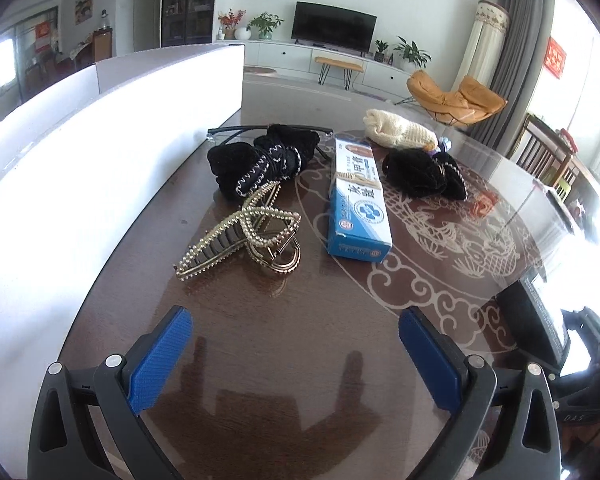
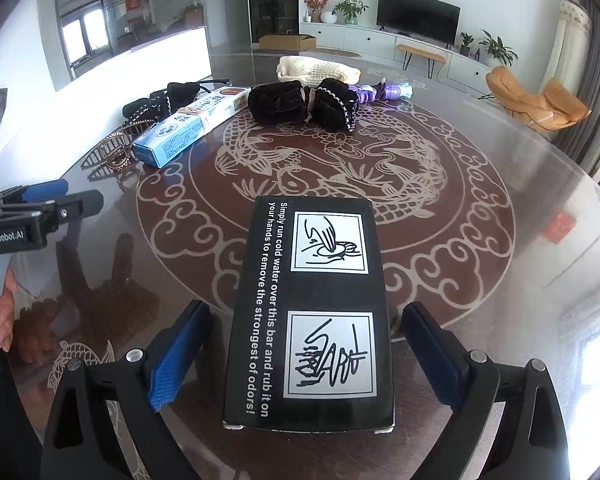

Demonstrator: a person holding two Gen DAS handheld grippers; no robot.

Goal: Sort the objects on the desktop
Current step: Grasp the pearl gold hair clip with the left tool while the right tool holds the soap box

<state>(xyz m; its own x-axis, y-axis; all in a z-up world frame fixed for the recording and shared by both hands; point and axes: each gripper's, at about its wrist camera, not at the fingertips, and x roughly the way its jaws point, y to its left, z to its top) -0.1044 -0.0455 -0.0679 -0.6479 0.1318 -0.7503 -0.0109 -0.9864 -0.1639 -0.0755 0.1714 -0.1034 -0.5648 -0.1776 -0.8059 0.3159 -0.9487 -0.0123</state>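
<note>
The right claw [image 2: 306, 354] stands wide, its blue pads clear of both long sides of the black box [image 2: 310, 316] that lies flat between them on the tabletop [image 2: 480, 280]. Gaps show on either side, so the box rests on its own weight on the near part of the tabletop, at the rim of the round dragon pattern. I judge it has been set there as the start of a group, apart from the clutter further off.

The left claw [image 1: 296, 354] is also wide and holds nothing; only bare tabletop and its own shadow lie between its pads. It points toward the gold hair clip [image 1: 240, 236], which sits just ahead of it near the white board [image 1: 100, 152] that runs along the left edge.

The rest waits toward the far edge. The blue and white carton [image 1: 358, 204] lies just right of the clip. A black scrunchie [image 1: 260, 160] lies beyond the clip and rests over a pair of glasses, whose arms stick out from under it. A second black scrunchie [image 2: 304, 106] lies right of the carton, with a cream knitted piece [image 2: 316, 70] behind it and a purple trinket [image 2: 380, 92] at its right end.

With the left claw facing the clip, that looks the likely next pick. Its thin curved teeth and spring would give the pads little flat surface to hold.
</note>
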